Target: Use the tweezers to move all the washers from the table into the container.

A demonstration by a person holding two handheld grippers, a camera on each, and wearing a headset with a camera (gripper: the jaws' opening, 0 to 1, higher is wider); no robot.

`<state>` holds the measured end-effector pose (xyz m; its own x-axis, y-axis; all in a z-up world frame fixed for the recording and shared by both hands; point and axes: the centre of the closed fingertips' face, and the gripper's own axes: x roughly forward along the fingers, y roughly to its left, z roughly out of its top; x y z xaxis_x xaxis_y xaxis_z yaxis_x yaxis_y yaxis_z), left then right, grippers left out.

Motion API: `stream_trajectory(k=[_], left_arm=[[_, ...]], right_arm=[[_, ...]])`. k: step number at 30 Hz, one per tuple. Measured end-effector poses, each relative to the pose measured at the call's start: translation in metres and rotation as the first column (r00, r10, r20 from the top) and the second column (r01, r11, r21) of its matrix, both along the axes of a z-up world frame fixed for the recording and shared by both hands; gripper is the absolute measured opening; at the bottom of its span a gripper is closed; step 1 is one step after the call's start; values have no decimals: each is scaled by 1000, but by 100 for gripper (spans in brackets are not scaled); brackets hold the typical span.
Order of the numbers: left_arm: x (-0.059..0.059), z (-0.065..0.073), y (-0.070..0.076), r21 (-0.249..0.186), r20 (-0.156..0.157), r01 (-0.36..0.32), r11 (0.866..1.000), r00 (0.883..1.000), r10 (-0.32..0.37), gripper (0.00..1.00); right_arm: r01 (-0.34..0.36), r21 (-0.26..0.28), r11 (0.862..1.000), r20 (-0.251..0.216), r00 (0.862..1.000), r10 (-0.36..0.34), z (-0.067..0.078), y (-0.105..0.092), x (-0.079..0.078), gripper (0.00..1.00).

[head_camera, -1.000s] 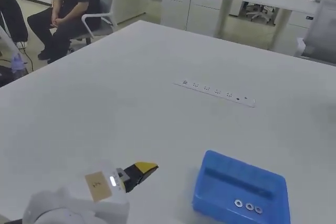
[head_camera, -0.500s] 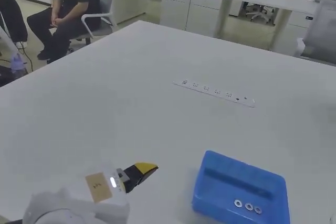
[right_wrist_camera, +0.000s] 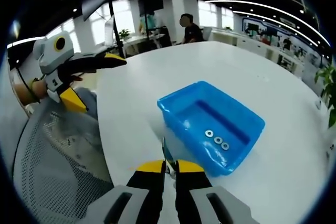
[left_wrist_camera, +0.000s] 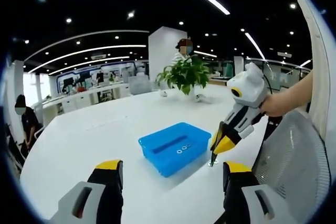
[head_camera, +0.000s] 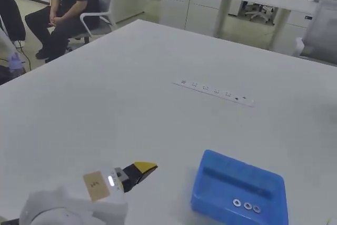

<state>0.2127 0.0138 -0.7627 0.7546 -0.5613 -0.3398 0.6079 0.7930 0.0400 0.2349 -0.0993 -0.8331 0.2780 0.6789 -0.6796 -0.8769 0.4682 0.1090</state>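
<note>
A blue container [head_camera: 239, 189] sits near the table's front edge with three washers [head_camera: 246, 205] in a row inside it. My left gripper [head_camera: 138, 171] hovers to its left. In the left gripper view its jaws [left_wrist_camera: 170, 177] stand wide open with nothing between them, facing the container [left_wrist_camera: 173, 148] and washers [left_wrist_camera: 182, 149]. My right gripper [left_wrist_camera: 227, 139] comes in from the right, shut on thin tweezers [left_wrist_camera: 212, 160] that point down beside the container. In the right gripper view my right gripper [right_wrist_camera: 167, 167] pinches the tweezers [right_wrist_camera: 165, 155] just short of the container [right_wrist_camera: 212, 121] and washers [right_wrist_camera: 217, 138].
A white power strip [head_camera: 213, 90] lies across the middle of the white table [head_camera: 121, 93]. A person [head_camera: 66, 3] sits on a chair past the far left corner. A mesh chair back [right_wrist_camera: 52, 166] stands close behind the near table edge. Desks and cabinets [head_camera: 195, 9] line the far side.
</note>
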Motion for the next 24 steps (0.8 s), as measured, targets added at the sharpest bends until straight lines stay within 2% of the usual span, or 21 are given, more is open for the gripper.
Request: stream_trajectory(k=[2, 7, 14, 19, 24], left_arm=[[0, -2, 1, 18, -4, -3, 1000, 1000, 3, 77], [0, -2, 1, 16, -3, -4, 1000, 1000, 4, 77], [0, -2, 1, 19, -2, -2, 1000, 1000, 2, 77], [0, -1, 2, 14, -2, -4, 1000, 1000, 4, 77], [0, -2, 1, 19, -3, 2, 1000, 1000, -2, 77]], right_arm=[[15, 21, 1000, -6, 1000, -15, 0, 0, 2, 3], [87, 80, 993, -57, 995, -83, 0, -5, 6, 3], [113, 126, 986, -103, 990, -100, 1, -8, 2, 3], [171, 188, 967, -136, 980, -147, 12, -9, 5, 3], [176, 208, 962, -121, 981, -153, 26, -9, 10, 3]])
